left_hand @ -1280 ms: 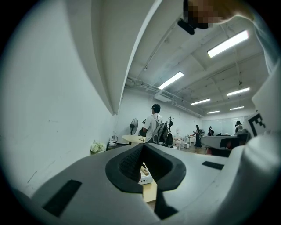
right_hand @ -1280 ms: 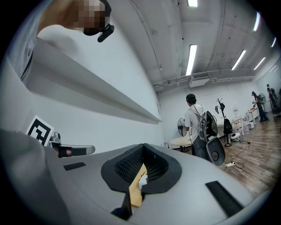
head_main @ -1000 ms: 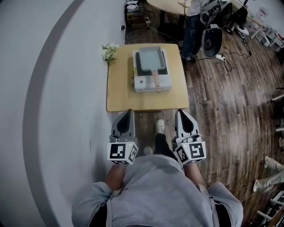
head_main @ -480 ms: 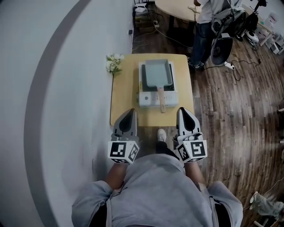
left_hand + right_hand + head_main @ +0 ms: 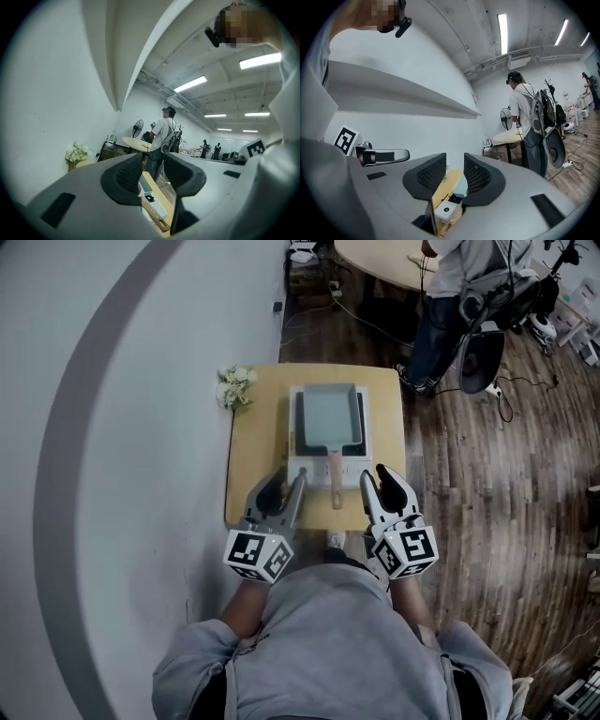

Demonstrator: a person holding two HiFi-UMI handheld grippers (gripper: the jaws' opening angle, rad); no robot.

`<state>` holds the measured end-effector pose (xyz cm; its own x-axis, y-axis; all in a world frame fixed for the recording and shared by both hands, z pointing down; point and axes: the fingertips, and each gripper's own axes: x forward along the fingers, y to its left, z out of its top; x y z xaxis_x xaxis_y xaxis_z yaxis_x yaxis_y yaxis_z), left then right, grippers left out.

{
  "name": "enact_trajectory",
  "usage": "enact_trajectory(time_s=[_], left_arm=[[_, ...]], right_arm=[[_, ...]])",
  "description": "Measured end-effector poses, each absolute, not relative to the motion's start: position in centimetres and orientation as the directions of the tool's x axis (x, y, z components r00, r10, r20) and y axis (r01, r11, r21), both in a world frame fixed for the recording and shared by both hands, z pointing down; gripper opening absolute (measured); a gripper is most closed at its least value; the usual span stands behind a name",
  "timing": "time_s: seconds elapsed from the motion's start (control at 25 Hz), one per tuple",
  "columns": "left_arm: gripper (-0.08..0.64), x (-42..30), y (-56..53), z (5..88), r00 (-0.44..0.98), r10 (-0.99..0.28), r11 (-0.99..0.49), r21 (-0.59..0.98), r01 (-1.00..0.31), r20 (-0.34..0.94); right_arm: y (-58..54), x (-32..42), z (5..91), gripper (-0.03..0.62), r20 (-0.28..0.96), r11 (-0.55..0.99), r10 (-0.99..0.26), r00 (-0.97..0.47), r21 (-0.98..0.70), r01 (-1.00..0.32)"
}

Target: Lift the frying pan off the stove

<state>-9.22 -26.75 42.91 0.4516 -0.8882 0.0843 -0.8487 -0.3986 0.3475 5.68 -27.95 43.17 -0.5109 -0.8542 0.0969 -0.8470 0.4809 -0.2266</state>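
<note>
On the table, which stands against a white wall, a white stove serves here as the reference for all positions. The frying pan, rectangular and grey-blue, sits flat on top of the stove, inside its outline. The pan's wooden handle runs out over the stove's near edge, and its end overhangs the bare strip of table on the person's side.

The left tongs are at the stove's near left corner, with their tips just beside its front face. The jaws are opening, with a clear gap between the pads. The left gripper view shows only the stove and the handle, farther off, through that gap, so nothing is held. The right tongs are at the stove's near right corner. Their jaws are likewise opening and empty, and the right gripper view shows the stove's front panel and its knob beyond the gap. The handle lies between the two tongs, and neither touches it.

A small bunch of pale flowers stands at the stove's far left, on the table edge next to the wall. Beyond the stove's far right a person stands on the wood floor. This person is next to a round table and a pedestal fan, both well apart from the stove.
</note>
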Motion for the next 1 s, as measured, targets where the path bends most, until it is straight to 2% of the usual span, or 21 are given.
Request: enact_trajectory(time_s=[0.28, 0.52, 0.76, 1.0], left_arm=[[0.159, -7.8, -29.7, 47.2, 0.521, -0.835, -0.386, 0.485, -0.785, 0.178], [0.199, -6.1, -31.1, 52.3, 0.616, -0.738, -0.371, 0.598, -0.711, 0.275], [0.222, -5.0, -32.0, 56.3, 0.708, -0.641, -0.325, 0.730, -0.601, 0.297], [0.227, -3.7, -32.8, 60.0, 0.784, -0.538, -0.289, 0.806, -0.517, 0.309]], right_arm=[[-31.0, 6.1, 46.2, 0.093, 0.166, 0.486, -0.825, -0.540, -0.277, -0.829], [-31.6, 5.1, 50.8, 0.117, 0.256, 0.493, -0.757, -0.602, -0.380, -0.782], [-31.5, 3.3, 55.2, 0.152, 0.323, 0.493, -0.665, -0.673, -0.488, -0.721], [-30.4, 2.5, 60.2, 0.160, 0.389, 0.455, -0.559, -0.732, -0.594, -0.663]])
